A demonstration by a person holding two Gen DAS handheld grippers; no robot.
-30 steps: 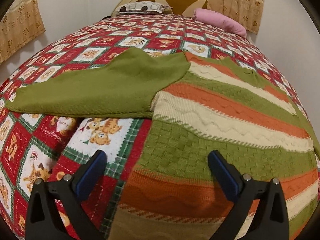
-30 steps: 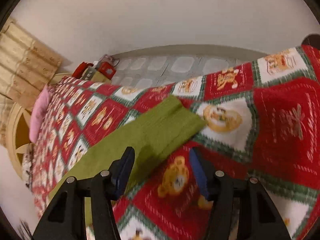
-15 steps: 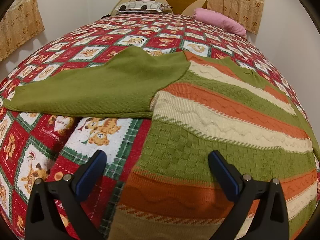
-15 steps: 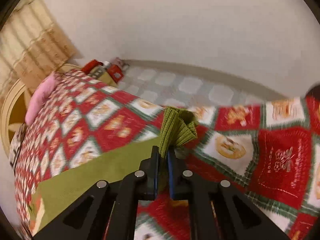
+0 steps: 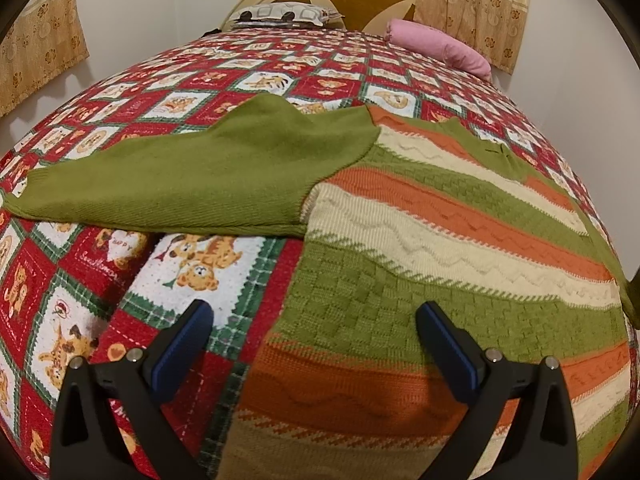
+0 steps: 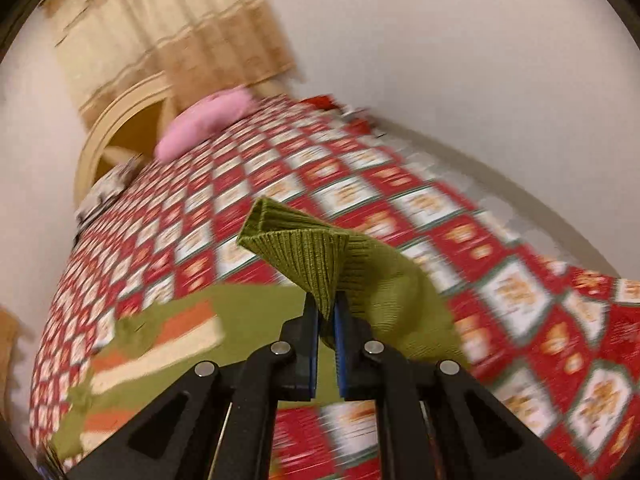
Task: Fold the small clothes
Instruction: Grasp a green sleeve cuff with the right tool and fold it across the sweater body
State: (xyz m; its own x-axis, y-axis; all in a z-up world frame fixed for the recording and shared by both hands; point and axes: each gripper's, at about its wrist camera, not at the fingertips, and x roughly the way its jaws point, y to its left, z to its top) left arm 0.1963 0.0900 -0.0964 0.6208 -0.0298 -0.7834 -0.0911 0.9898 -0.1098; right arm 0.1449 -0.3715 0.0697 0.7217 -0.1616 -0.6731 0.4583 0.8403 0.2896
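Note:
A knitted sweater [image 5: 440, 248] with green, orange and cream stripes lies flat on the bed. Its plain green left sleeve [image 5: 192, 184] stretches out to the left. My left gripper [image 5: 312, 332] is open and hovers just above the sweater's lower hem. My right gripper [image 6: 327, 312] is shut on the ribbed green cuff [image 6: 304, 252] of the other sleeve and holds it lifted above the bed. The striped body [image 6: 160, 340] shows blurred at the lower left of the right wrist view.
The bed is covered by a red, white and green patchwork quilt [image 5: 192, 264] with bear pictures. A pink pillow [image 5: 440, 46] and a patterned pillow [image 5: 284, 14] lie by the headboard. Curtains hang behind. A wall runs along the bed's right side.
My right gripper closed on the sleeve cuff, lifted it and swung it towards the sweater's body. My left gripper stayed open and almost still.

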